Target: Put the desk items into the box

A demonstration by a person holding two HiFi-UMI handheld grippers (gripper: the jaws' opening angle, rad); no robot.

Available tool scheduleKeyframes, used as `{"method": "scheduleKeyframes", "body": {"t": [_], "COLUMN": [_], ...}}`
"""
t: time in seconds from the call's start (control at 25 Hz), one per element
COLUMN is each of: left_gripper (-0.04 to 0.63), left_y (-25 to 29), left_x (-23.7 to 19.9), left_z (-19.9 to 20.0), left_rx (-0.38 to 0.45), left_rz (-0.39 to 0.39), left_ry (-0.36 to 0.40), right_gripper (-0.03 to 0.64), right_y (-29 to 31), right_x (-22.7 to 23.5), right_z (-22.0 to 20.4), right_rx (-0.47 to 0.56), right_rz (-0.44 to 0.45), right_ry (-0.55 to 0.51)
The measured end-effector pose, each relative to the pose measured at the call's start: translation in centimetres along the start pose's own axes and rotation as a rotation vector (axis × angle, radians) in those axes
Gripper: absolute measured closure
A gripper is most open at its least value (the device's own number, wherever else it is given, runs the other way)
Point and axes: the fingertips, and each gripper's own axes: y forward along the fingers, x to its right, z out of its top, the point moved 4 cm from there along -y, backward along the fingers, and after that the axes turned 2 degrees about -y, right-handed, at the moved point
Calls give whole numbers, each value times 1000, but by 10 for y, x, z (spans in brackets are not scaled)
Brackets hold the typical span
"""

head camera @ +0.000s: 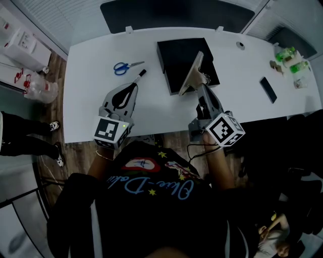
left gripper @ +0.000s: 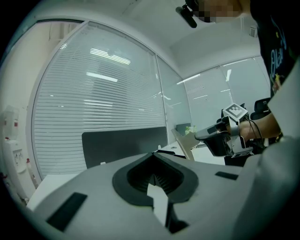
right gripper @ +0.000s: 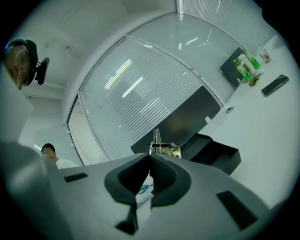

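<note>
A brown clipboard (head camera: 193,74) with a metal clip stands on edge over the front of the open black box (head camera: 177,54). My right gripper (head camera: 201,86) is shut on its clip end. In the right gripper view the board (right gripper: 156,138) rises edge-on just past the shut jaws (right gripper: 151,158), with the box (right gripper: 214,153) to the right. My left gripper (head camera: 132,86) rests on the desk with its jaws shut (left gripper: 152,158). A black pen (head camera: 140,75) lies right at its tip; whether it is gripped I cannot tell. Blue scissors (head camera: 125,66) lie beyond the pen.
The white desk (head camera: 91,90) has a black phone (head camera: 268,89) and green bottles (head camera: 288,54) at its right end. A dark screen panel (head camera: 176,12) stands along the far edge. A person's shoes (head camera: 54,126) show on the floor at the left.
</note>
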Motion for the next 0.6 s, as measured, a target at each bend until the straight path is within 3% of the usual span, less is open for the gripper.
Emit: {"method": "scheduleKeyframes", "body": {"t": [0.6], "left_gripper": [588], "left_y": [28], "left_x": [-11], "left_z": [13], "left_rx": [31], "left_rz": [-16], "left_ry": [3], "right_gripper": [603], "right_y": [7], "right_x": [22], "right_z": [-2], "right_rx": [28], "right_rz": [-59], "right_ry": [118]}}
